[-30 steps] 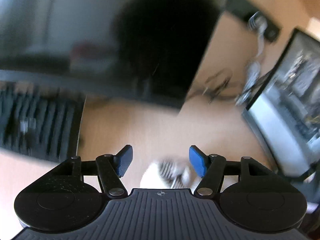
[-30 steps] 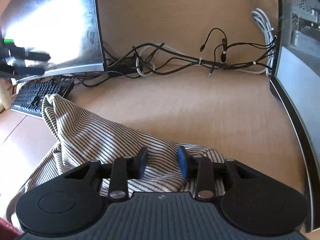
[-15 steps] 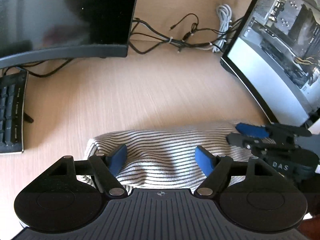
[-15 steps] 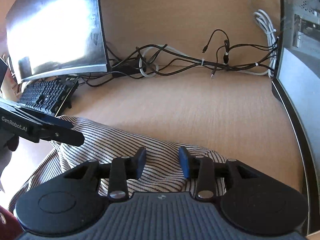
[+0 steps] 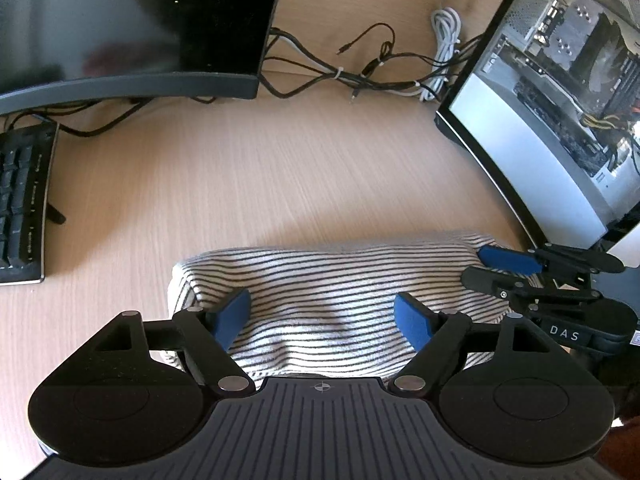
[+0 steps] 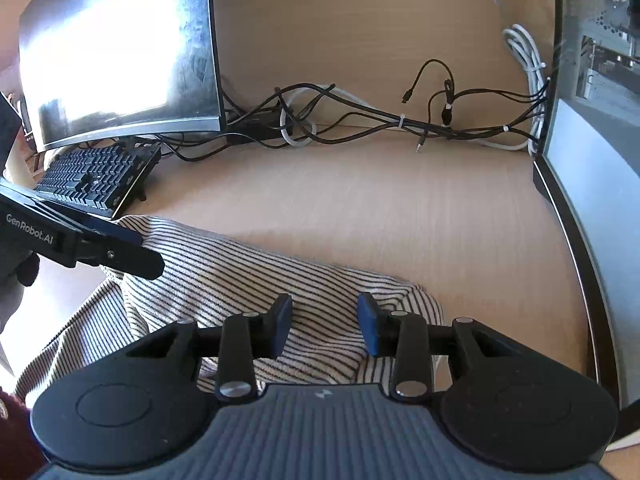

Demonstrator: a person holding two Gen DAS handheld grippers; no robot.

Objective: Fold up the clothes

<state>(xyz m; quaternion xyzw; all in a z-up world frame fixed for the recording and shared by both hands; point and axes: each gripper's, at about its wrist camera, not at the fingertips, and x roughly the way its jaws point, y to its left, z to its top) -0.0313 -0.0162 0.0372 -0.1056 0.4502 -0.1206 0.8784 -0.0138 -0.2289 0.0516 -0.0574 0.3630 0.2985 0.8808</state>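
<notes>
A white garment with thin black stripes (image 5: pixel 332 296) lies folded over in a thick band on the wooden desk (image 5: pixel 248 168). My left gripper (image 5: pixel 324 316) is open, its blue pads spread wide just above the garment's middle. My right gripper (image 6: pixel 324 320) is open too, over the garment's right end (image 6: pixel 288 280). In the left wrist view the right gripper (image 5: pixel 508 268) shows at the garment's right corner. In the right wrist view the left gripper (image 6: pixel 120 248) shows over the garment's left part.
A dark monitor (image 5: pixel 132 24) stands at the back left, a keyboard (image 5: pixel 24 204) at the left. A tangle of cables (image 5: pixel 360 72) runs along the back. A glass-sided computer case (image 5: pixel 560 92) stands at the right.
My left gripper swung down from facing the monitor to hover over the garment. The garment's raised left part came down into a folded band. The right gripper hardly moved.
</notes>
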